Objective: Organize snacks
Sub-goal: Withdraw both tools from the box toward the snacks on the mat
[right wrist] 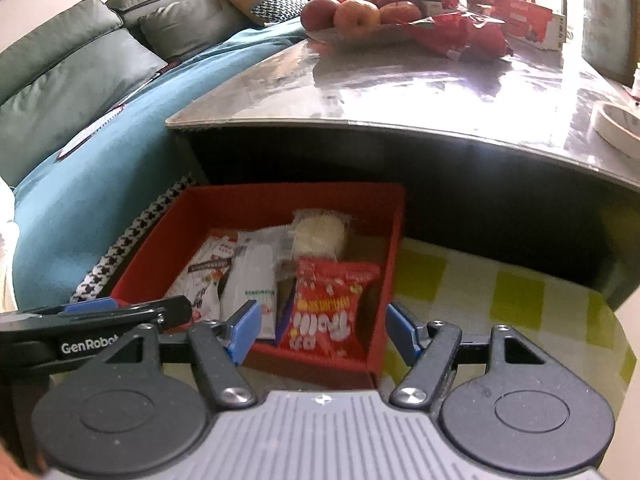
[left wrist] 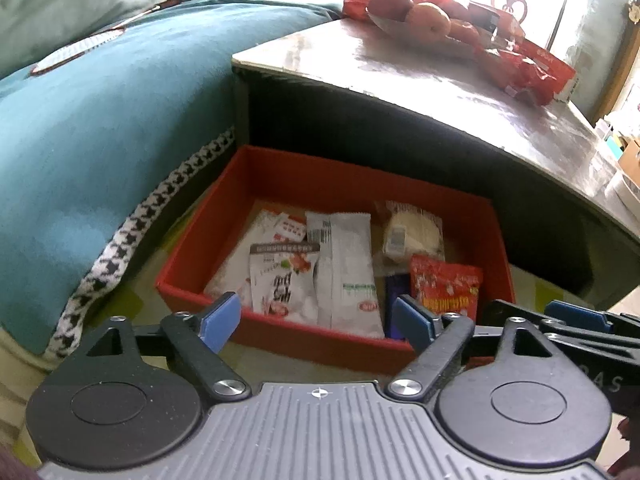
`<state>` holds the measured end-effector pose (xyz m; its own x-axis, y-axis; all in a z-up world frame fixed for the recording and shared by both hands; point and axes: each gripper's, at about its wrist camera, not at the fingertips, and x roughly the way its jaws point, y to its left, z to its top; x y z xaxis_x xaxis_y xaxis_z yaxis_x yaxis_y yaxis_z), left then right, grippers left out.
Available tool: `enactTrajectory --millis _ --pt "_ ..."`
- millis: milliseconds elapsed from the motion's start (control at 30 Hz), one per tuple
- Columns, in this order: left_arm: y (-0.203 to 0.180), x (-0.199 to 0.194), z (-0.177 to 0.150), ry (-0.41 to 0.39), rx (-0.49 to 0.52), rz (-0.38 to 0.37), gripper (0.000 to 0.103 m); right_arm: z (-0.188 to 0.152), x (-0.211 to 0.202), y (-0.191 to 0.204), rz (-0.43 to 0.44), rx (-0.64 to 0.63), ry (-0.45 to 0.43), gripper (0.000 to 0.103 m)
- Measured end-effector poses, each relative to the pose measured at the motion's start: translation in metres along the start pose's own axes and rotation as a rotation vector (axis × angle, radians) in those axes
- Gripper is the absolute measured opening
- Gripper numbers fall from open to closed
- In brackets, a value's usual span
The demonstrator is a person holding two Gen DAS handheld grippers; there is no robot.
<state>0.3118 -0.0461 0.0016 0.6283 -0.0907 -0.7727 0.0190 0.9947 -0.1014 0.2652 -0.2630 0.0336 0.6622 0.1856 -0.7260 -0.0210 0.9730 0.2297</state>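
Observation:
A red box (left wrist: pixel 280 176) sits on the floor by the low table and holds several snack packets: white packets (left wrist: pixel 352 272), a red packet (left wrist: pixel 446 284) and a pale round cake in clear wrap (left wrist: pixel 414 232). The box (right wrist: pixel 292 200) and the red packet (right wrist: pixel 332 304) also show in the right wrist view. My left gripper (left wrist: pixel 318 320) is open and empty, just short of the box's near wall. My right gripper (right wrist: pixel 322 328) is open and empty, over the box's near right corner. A red snack bag (right wrist: pixel 460 34) lies on the table.
A glossy table (right wrist: pixel 400 92) overhangs the box, with a bowl of apples (right wrist: pixel 356 14), red cartons (right wrist: pixel 528 20) and a tape roll (right wrist: pixel 616 120). A teal-covered sofa (left wrist: pixel 100 120) stands at the left. A yellow checked mat (right wrist: pixel 500 300) covers the floor.

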Motion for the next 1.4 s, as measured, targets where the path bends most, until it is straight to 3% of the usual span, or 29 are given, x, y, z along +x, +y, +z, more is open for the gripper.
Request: enactTrajectory --millis 533,1033,1267,1400 --pt "-0.002 -0.01 -0.058 0.139 0.009 -0.068 0.091 -0.05 -0.029 -0.012 -0.001 0.009 0.098 0.071" --pt "-0.034 0.017 -0.08 0.275 0.116 -0.177 0.091 -0.059 -0.035 -0.037 -0.023 0.066 0.126 0.071" --pt "-0.047 0.034 -0.079 0.287 0.193 -0.163 0.103 -0.061 -0.032 -0.044 -0.015 0.069 0.148 0.071" --pt "-0.053 0.047 -0.081 0.296 0.225 -0.138 0.103 -0.062 -0.031 -0.048 -0.01 0.079 0.157 0.071"
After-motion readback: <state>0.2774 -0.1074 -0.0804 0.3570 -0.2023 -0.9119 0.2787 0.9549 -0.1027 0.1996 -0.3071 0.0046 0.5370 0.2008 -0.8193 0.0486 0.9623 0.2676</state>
